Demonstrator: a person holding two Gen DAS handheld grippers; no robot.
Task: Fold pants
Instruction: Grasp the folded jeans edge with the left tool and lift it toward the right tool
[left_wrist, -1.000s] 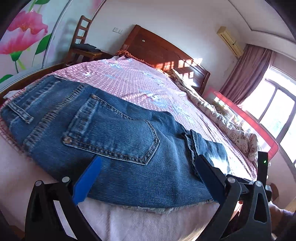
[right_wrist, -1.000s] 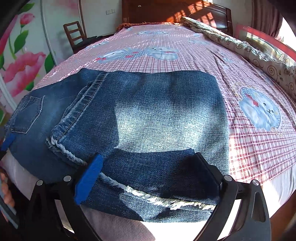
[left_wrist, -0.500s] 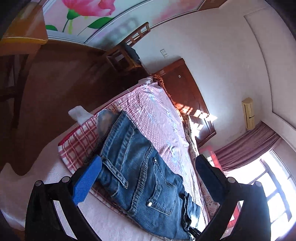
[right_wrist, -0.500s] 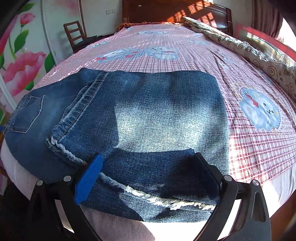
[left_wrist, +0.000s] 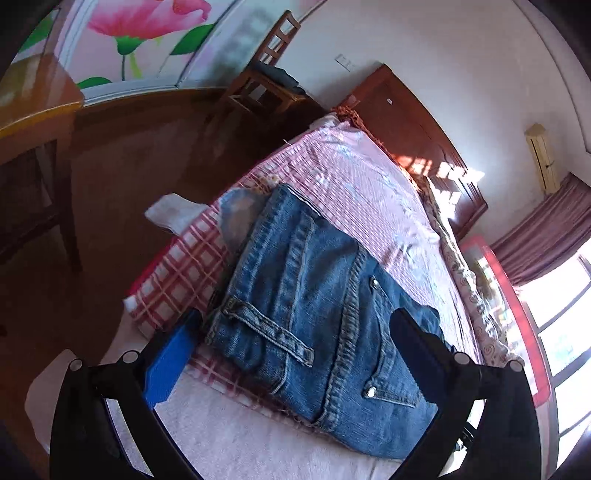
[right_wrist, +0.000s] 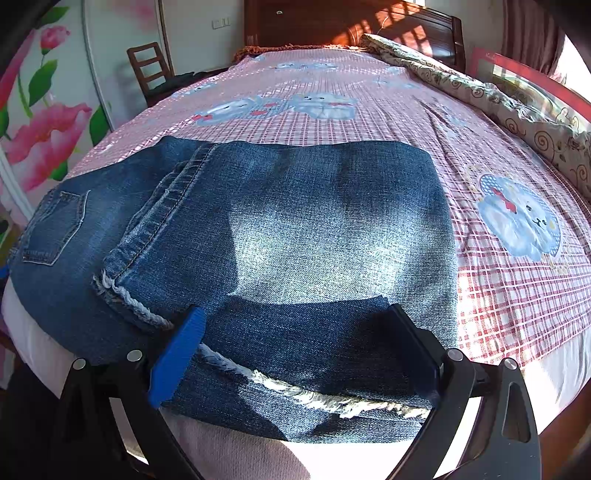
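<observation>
Pink checked bed sheet (right_wrist: 517, 295) with cartoon prints covers the bed; wooden headboard (right_wrist: 332, 22) at 12 o'clock, chair (right_wrist: 147, 70) at 10 o'clock by the flower mural. Pants (right_wrist: 295, 229), blue denim, lie on the near edge of the bed, already doubled: the legs are folded over so the frayed hems (right_wrist: 332, 398) sit at 6 o'clock in the right wrist view, the seat and back pocket off toward 9 o'clock. Change over the last second: the left gripper (left_wrist: 295, 354) has swung away from its low position facing the seat edge and now looks along the pants (left_wrist: 314, 314) from the waistband end, with the belt loop and rivets below it and the floor (left_wrist: 122, 177) at 9 to 10 o'clock. Its fingers (left_wrist: 170, 362) are spread wide, nothing between them. The right gripper (right_wrist: 295, 343) has not moved across the three frames; its fingers (right_wrist: 177, 354) are also spread wide, straddling the hem end without clamping cloth; whether the tips touch the denim I cannot tell. Judgement: one fold looks done and both tools are released. The left relocation to the waistband reads as set-up for the next fold, waistband end toward hem end or the reverse. Risk: the stiff stacked denim may slide on the sheet if only the top layer gets pinched.
</observation>
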